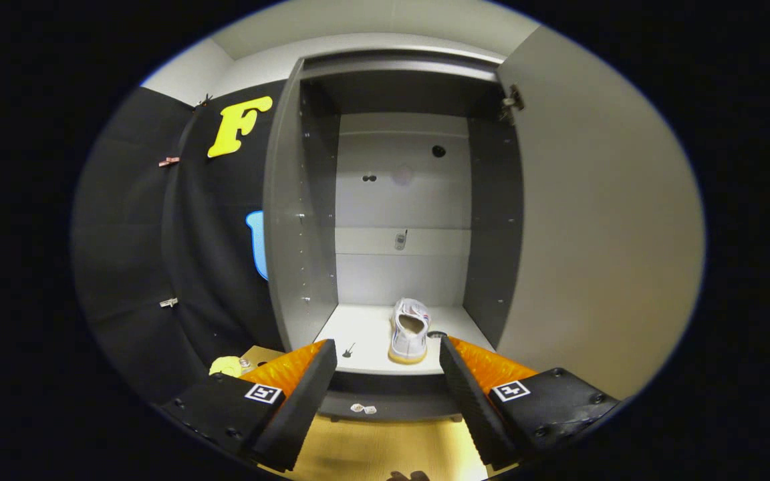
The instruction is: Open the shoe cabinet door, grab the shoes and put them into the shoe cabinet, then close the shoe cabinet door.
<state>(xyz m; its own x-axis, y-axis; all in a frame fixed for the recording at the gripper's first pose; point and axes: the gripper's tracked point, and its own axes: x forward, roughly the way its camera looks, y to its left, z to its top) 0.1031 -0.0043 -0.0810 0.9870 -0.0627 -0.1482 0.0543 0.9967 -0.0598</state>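
Observation:
The grey shoe cabinet (305, 267) stands straight ahead with its door (599, 227) swung wide to the right. A white shoe (410, 331) with a tan sole lies on the cabinet's bottom shelf (365, 344), heel toward me. My gripper (388, 354) is open, its fingers spread in front of the shelf's front edge and nothing between them. The shoe sits just beyond the fingertips, closer to the right finger (468, 394) than to the left finger (305, 394).
A small dark mark (348, 350) lies on the shelf near the left fingertip. A yellow object (226, 365) rests on the wooden floor (385, 447) left of the cabinet. Black cloth wall (158, 267) runs along the left. Small stickers (363, 408) mark the cabinet's plinth.

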